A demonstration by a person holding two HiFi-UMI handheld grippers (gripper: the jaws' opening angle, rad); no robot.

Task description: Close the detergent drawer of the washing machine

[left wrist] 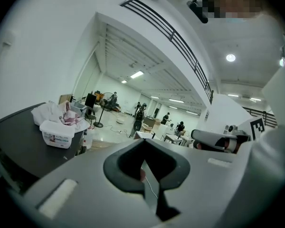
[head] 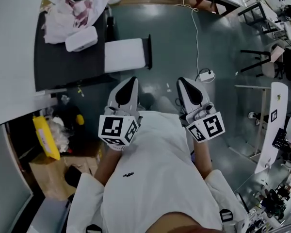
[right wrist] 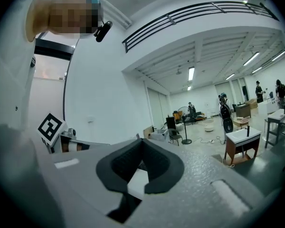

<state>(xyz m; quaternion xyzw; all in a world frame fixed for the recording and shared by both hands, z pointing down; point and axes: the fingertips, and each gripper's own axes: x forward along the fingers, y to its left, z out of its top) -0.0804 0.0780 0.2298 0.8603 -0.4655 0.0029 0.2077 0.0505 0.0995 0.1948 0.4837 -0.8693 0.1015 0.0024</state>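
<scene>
No washing machine or detergent drawer can be made out in any view. In the head view both grippers are held close to the person's white-shirted chest, pointing forward over the grey-green floor. My left gripper [head: 132, 80] is shut, its dark pads meeting at the tip with nothing between them. My right gripper [head: 182, 80] is shut and empty as well. In the left gripper view the left gripper [left wrist: 143, 141] points across an open hall. The right gripper [right wrist: 142, 141] faces a white wall and the same hall in its own view.
A dark-topped counter [head: 58, 62] stands front left with a white lidded tub [head: 81, 39] and crumpled bags [head: 70, 11] on it. A small white table [head: 125, 54] adjoins it. A cable with a white power strip [head: 205, 75] lies on the floor. Desks and chairs [head: 262, 57] fill the right.
</scene>
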